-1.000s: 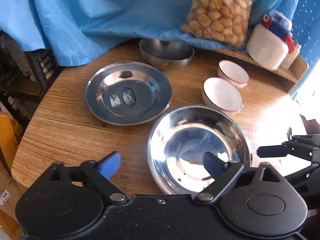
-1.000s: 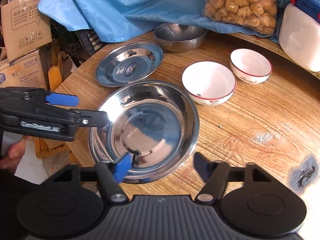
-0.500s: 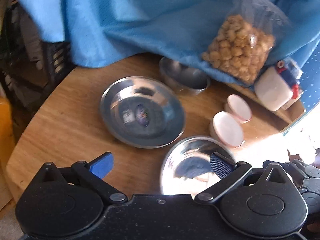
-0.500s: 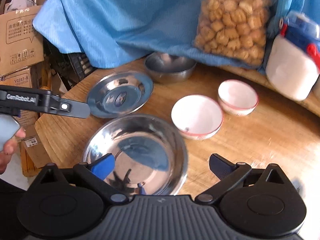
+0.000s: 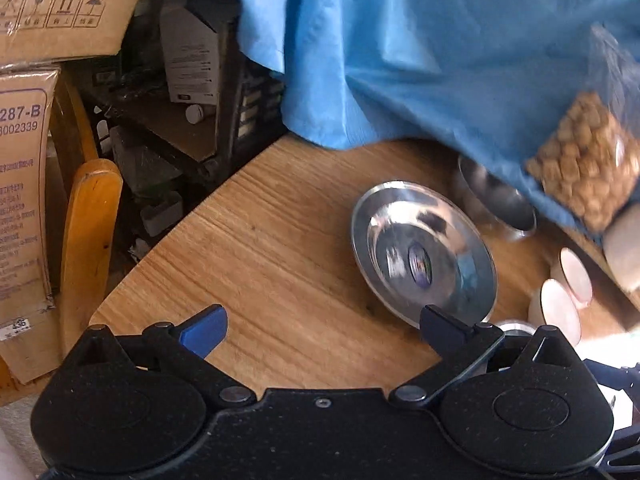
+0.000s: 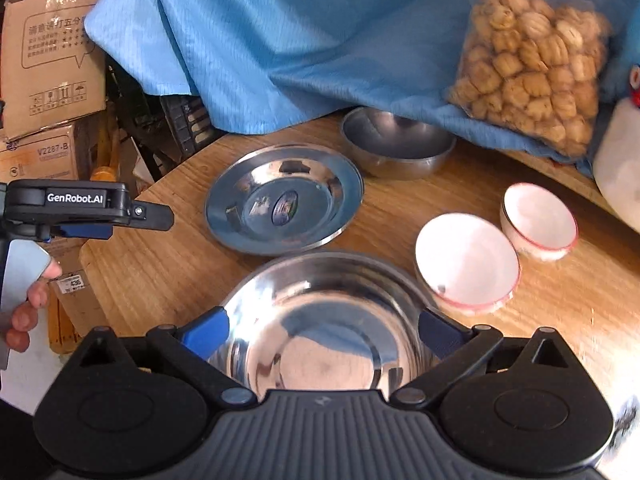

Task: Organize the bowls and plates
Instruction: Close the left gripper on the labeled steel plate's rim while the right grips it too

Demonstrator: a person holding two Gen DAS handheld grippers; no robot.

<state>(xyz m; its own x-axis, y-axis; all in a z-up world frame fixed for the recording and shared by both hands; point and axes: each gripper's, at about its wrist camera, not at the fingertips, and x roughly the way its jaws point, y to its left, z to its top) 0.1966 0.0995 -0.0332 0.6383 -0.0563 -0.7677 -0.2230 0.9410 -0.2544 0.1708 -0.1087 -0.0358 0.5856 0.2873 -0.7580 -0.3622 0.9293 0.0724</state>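
The table (image 6: 168,276) is light brown with a wood-grain pattern. The large plate (image 6: 320,320), the smaller plate (image 6: 284,200) with a dark oval label at its centre, and the deep bowl (image 6: 396,144) are shiny silver. Two ceramic bowls (image 6: 466,260) (image 6: 538,216) are white with red rims. The draped cloth (image 6: 300,40) is bright blue. The bagged snacks (image 6: 532,64) are tan. Both grippers (image 6: 322,330) (image 5: 320,326) are black with blue pads.

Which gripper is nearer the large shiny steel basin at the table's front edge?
Right. The right gripper hangs open directly over the large steel basin; the left gripper, also open, is off beyond the table's left edge.
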